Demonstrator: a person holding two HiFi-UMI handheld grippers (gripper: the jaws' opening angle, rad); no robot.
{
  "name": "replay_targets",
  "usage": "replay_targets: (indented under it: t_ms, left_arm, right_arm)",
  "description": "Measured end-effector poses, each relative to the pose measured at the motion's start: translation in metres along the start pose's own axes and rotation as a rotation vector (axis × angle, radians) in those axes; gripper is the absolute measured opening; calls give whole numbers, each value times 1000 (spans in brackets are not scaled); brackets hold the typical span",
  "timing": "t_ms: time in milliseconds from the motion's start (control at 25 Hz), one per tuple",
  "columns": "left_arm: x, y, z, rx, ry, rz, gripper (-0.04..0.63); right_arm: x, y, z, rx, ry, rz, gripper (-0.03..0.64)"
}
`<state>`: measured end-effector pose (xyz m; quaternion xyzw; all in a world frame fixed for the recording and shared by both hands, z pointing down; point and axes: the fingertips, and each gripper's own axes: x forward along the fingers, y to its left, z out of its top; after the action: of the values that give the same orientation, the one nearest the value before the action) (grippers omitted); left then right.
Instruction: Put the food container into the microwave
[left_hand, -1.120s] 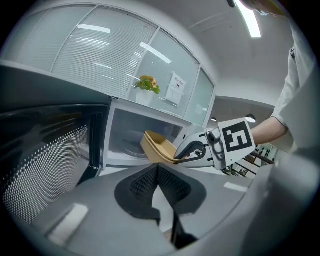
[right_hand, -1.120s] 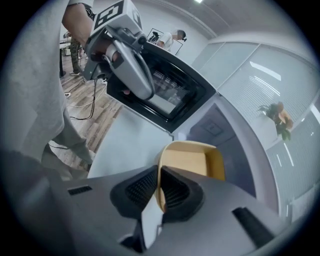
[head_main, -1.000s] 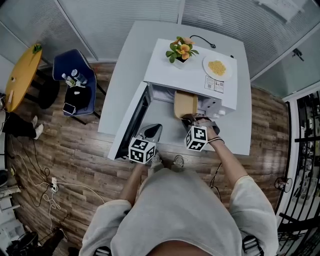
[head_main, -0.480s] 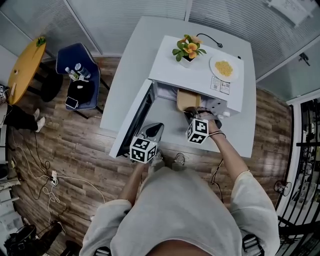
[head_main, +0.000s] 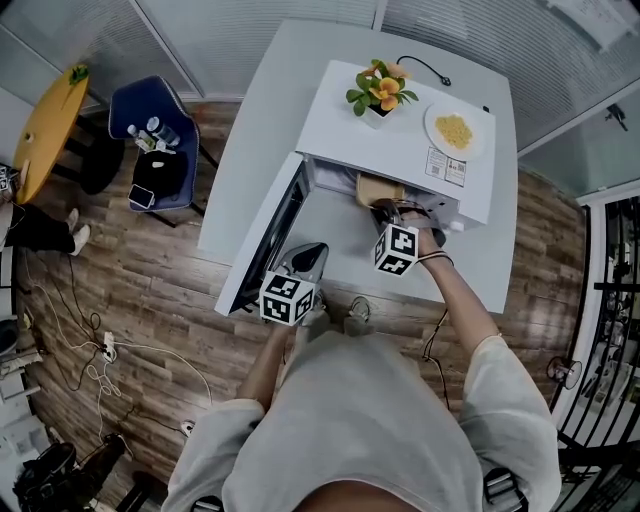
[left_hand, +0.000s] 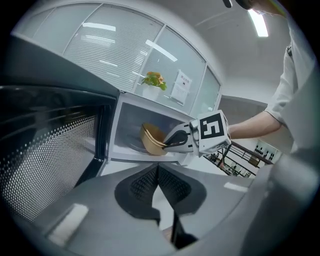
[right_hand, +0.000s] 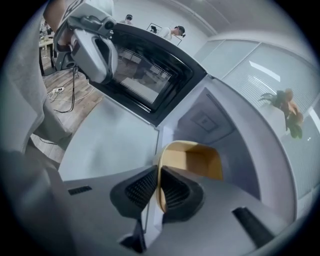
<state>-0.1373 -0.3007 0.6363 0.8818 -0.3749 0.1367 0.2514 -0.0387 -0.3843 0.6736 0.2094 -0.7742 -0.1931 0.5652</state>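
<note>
container (right_hand: 195, 160) — likely light, thin, stiff; grip rim | right gripper (right_hand: 159, 175) jaws clenched on rim; left gripper (left_hand: 157, 170) jaws closed — empty

Matt tan and paper-like on the food container (right_hand: 192, 160), smooth inside. Matt grey plastic with dark ribbed, rubbery-looking pads on the right gripper (right_hand: 157, 172) — likewise on the left gripper (left_hand: 157, 171). Smooth white with a faint sheen on the microwave (head_main: 400, 130). Dark glossy pane over perforated metal mesh on its door (left_hand: 50, 150), at nine o'clock. Smooth matt white on the table (head_main: 280, 90). Grained brown wood planks on the floor (head_main: 150, 300) at eight o'clock. Blue cloth on the chair (head_main: 165, 125) at ten.
</note>
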Motion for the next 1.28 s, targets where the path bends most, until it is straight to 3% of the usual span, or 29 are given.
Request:
replay_targets:
  t_ms: [1280]
  left_arm:
    - [0, 7, -7, -32, 18, 26, 11]
  right_arm:
    - [34, -34, -11, 2, 41, -73, 31]
